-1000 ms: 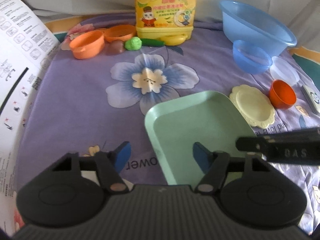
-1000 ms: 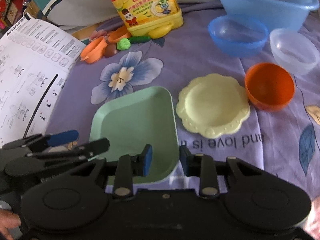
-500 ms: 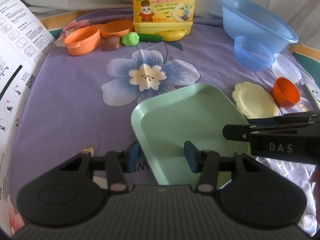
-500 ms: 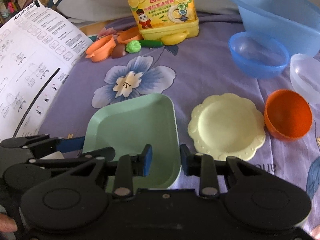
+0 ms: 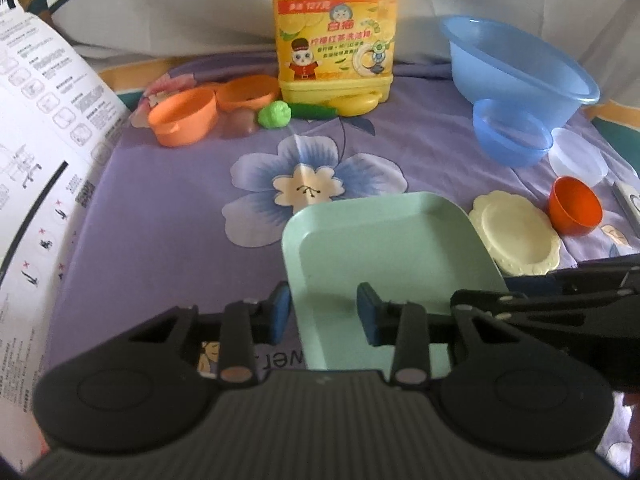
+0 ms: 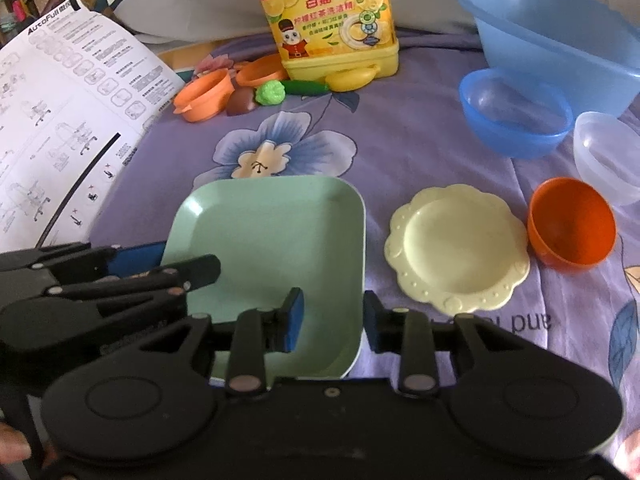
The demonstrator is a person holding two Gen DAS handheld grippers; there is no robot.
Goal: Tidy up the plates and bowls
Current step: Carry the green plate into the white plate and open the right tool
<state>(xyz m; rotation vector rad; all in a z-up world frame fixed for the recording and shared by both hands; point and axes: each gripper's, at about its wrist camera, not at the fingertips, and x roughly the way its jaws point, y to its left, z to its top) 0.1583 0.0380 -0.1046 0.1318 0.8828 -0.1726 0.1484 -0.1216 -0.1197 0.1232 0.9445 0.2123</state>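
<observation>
The green square plate (image 6: 276, 240) lay on the purple flowered cloth (image 5: 160, 220), just beside the scalloped cream plate (image 6: 456, 248). The left gripper (image 5: 324, 312) straddled its left rim, jaws closing, pads not visibly pressing. The right gripper (image 6: 332, 320) straddled the right rim, jaws narrow; whether they pinched it could not be told. A second earlier the left jaws stood much wider; the right's gap was unchanged.
</observation>
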